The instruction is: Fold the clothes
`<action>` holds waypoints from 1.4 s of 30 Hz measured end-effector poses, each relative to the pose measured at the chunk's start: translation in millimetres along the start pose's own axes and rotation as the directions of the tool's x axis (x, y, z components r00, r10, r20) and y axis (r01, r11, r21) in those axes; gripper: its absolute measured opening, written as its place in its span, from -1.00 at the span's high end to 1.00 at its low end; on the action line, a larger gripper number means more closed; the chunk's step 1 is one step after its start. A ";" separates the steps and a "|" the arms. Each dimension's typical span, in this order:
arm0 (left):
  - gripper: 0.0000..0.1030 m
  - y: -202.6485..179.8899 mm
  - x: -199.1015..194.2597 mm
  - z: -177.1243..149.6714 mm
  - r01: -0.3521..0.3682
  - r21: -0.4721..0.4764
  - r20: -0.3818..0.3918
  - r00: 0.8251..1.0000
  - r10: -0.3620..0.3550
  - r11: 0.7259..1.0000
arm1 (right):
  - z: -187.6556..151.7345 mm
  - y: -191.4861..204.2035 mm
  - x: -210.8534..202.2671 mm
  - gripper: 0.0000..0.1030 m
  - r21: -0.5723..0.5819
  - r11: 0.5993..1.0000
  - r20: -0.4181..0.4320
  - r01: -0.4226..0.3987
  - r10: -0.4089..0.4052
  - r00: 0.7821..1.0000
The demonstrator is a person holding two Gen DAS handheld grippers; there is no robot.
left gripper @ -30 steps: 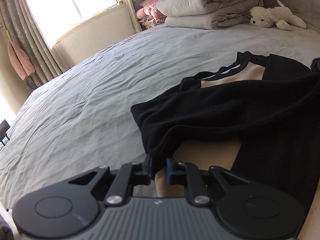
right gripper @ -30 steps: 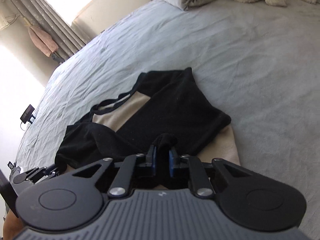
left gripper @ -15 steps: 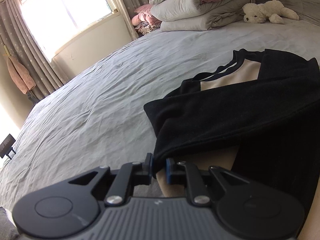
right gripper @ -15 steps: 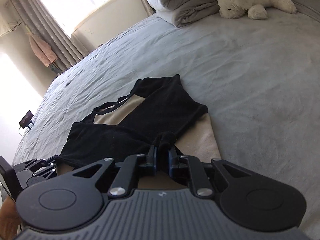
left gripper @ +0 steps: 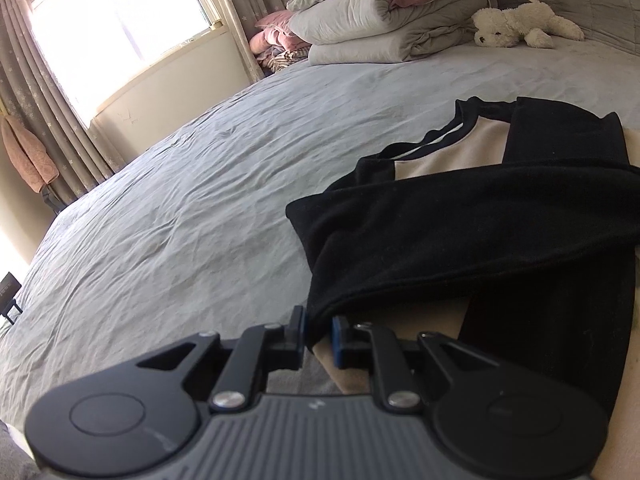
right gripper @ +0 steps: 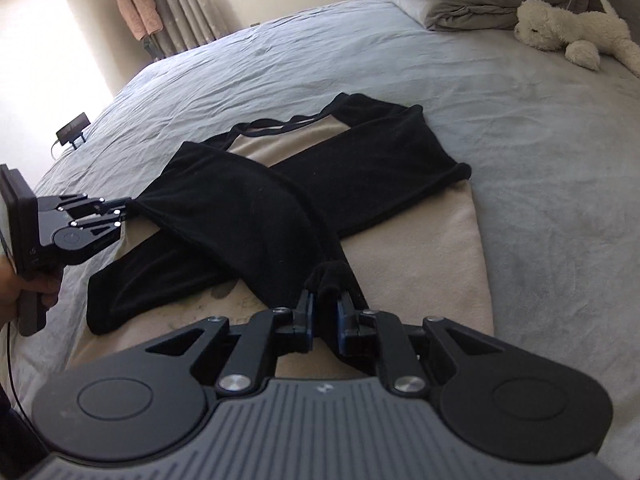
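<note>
A black and beige sweater (right gripper: 400, 216) lies on the grey bed sheet (right gripper: 540, 120), its two black sleeves crossed over the beige body. My left gripper (left gripper: 319, 330) is shut on the black fabric at the sleeve's fold, and that sleeve (left gripper: 460, 232) stretches away to the right. In the right wrist view the left gripper (right gripper: 120, 210) shows at the far left, held by a hand (right gripper: 24, 288). My right gripper (right gripper: 324, 312) is shut on the bunched black cuff of the same sleeve, lifted slightly above the beige body.
Folded grey duvets (left gripper: 392, 16) and pink bedding (left gripper: 272, 36) are stacked at the bed's far end. A white plush dog (right gripper: 576, 28) lies at the far right. Curtains and a window (left gripper: 120, 28) stand beyond the bed. A small dark device (right gripper: 72, 126) sits at the left edge.
Both grippers have lifted and pulled back toward the near side of the bed, drawing the black sleeve across the sweater's body. The garment now shows more fully, with both sleeves crossed.
</note>
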State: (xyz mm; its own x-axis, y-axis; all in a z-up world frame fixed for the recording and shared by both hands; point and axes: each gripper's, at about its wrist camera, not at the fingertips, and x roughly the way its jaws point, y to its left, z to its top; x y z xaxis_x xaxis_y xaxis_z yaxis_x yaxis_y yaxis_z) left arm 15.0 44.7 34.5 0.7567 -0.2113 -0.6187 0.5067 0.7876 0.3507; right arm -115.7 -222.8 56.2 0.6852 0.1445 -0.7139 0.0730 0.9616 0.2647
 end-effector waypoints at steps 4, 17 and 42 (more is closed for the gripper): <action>0.74 10.5 -3.6 -1.4 0.061 -0.042 -0.007 0.998 -0.061 0.997 | 2.3 -1.3 -6.6 0.70 -0.010 0.999 0.048 0.030 -0.030 0.998; 0.74 35.7 -9.0 -15.0 0.058 -0.089 -0.102 0.993 -0.067 0.994 | 7.2 -3.5 -23.8 0.70 -0.047 0.994 0.171 0.101 -0.092 0.981; 0.63 11.9 -4.5 5.8 0.029 -0.242 -0.083 0.995 -0.051 0.970 | -14.0 15.8 -36.1 0.08 -0.408 0.897 -0.009 -0.172 0.184 0.983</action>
State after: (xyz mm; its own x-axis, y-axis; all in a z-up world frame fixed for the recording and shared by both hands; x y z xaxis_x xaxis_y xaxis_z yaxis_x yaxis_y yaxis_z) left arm 20.0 51.7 45.5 0.6932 -0.2023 -0.6917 0.4134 0.8978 0.1517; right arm -149.5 -209.5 77.1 0.6802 0.3210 -0.6590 -0.3475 0.9328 0.0958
